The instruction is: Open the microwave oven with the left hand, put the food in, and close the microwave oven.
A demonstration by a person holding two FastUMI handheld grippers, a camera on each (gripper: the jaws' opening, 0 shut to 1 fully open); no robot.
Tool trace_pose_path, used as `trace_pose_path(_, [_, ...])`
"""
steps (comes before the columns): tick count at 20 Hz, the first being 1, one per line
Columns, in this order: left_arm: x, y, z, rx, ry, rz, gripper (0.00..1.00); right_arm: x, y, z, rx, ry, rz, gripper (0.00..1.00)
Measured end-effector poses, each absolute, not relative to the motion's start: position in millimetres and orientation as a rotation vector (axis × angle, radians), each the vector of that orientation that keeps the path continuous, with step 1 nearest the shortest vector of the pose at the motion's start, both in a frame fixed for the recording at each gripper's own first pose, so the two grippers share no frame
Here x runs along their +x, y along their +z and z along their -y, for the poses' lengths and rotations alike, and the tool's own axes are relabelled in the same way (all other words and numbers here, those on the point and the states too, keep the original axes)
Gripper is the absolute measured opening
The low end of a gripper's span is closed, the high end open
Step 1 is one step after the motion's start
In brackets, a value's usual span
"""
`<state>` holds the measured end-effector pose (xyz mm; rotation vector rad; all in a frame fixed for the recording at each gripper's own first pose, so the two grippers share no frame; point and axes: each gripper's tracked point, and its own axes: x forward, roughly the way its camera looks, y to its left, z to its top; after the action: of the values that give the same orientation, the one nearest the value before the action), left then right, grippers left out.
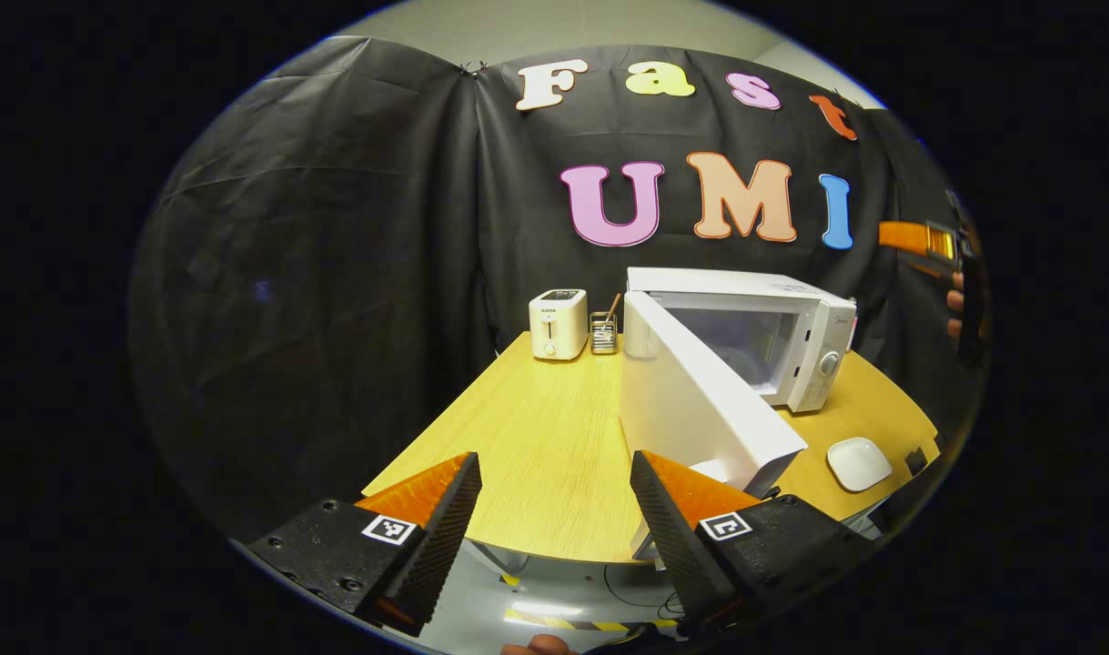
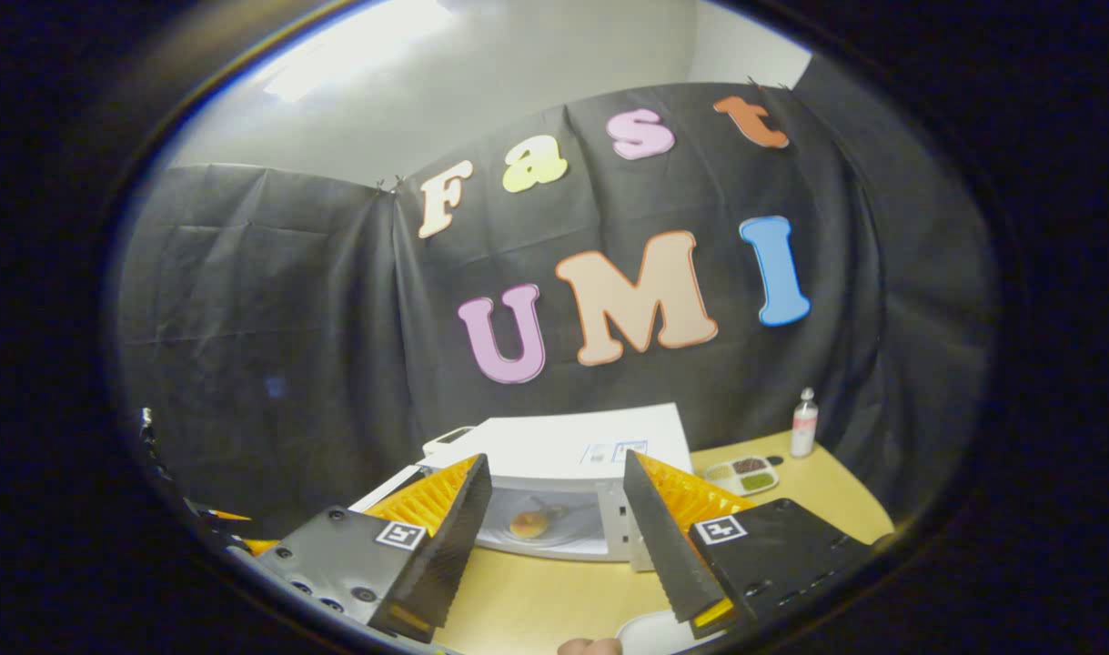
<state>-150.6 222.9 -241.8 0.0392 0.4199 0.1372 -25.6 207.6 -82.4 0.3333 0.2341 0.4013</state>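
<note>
Left gripper view: microwave door (image 1: pixel 700 391) ajar beside open left gripper (image 1: pixel 554 509)

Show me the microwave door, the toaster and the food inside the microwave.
microwave door (image 1: pixel 690 400), left gripper view, outer panel.
toaster (image 1: pixel 559 325), left gripper view, front face.
food (image 2: pixel 529 524), right gripper view, its middle.

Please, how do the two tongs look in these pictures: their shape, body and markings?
Both look alike. The left tongs and right tongs each have two wedge-shaped fingers with finely ribbed inner faces, mounted on dark blocks with visible screws. Each block carries a small square black-and-white marker. No cables or sleeves can be seen.
</note>
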Motion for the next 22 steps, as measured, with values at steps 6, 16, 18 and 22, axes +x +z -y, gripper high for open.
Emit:
trace_pose_path(6, [-144,-260,-213,0.119,0.125,-0.442,0.95,-14,-45,-188,0.343,0.366,-0.2,0.86])
trace_pose_path(16, [-117,-291,-108,0.099,-0.037,-0.515,0.01,-18,-47,-107,0.156,0.217,-0.171,0.86])
trace_pose_path(18, [-108,-291,-81,0.138,-0.113,-0.492,0.0,-21,-48,-84,0.139,0.172,-0.172,0.86])
trace_pose_path(22, [-88,-291,-39,0.241,-0.237,-0.453,0.0,-29,-39,-41,0.108,0.089,-0.153,0.86])
